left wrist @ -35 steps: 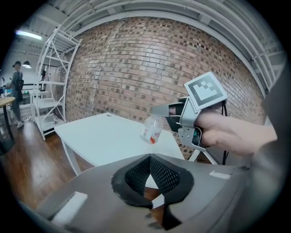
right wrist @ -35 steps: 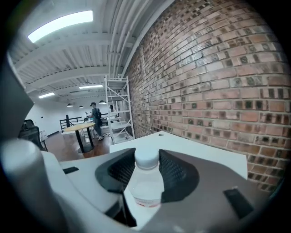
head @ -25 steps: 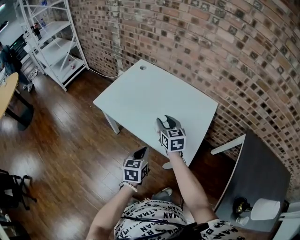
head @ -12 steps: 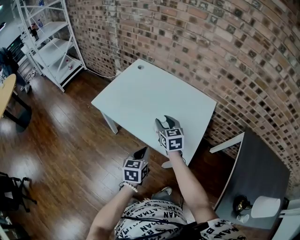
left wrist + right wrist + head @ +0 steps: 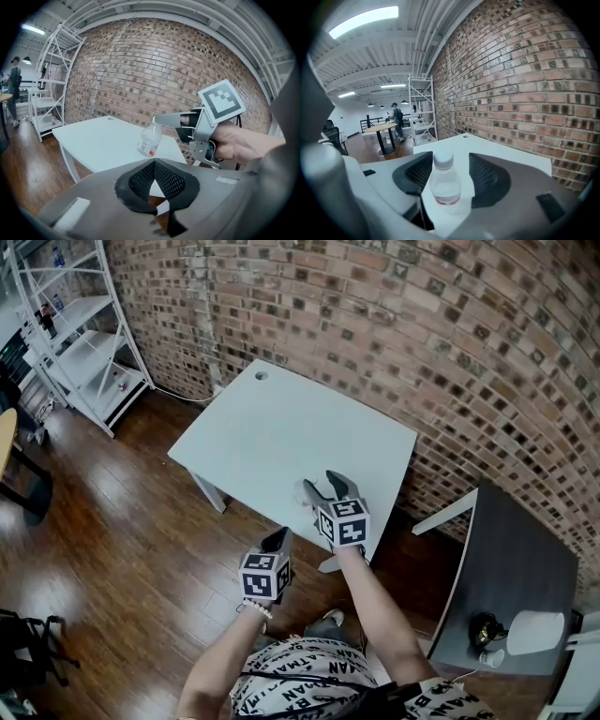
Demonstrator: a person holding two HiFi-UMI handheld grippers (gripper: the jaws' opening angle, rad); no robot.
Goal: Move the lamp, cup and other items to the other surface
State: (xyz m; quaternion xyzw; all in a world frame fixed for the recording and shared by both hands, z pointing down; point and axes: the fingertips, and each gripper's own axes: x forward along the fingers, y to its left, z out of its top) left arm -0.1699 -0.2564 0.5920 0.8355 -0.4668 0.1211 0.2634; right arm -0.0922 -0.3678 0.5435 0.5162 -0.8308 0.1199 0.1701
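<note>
Right gripper view shows a small clear plastic bottle (image 5: 446,185) with a white cap and a red-edged label, upright between the 2 pads of the right tongs (image 5: 451,161). Those jaws have just been opening. They now stand apart, with a sliver of gap on each side of the bottle, so I judge it released and resting on the white table (image 5: 506,154) under the tips.

It looks light and thin-walled, and I cannot tell how much liquid it holds. My guess is that the plastic is slick and will dent under a hard squeeze, and that the narrow base will tip at a nudge. The best hold would be the straight body at the label, below the shoulder, with the pads square on both sides. The cap is a poorer place. Backing the tongs straight away along their own line should keep either pad from clipping it.

The left tongs (image 5: 155,165) hang beside and a little behind the right pair, over the wooden floor. Their pads are pressed together with nothing between them.

Head view puts the lamp (image 5: 534,632) and cup (image 5: 490,658) on a dark table (image 5: 525,559), well apart from both tongs, behind the right pair and off to its right side.
</note>
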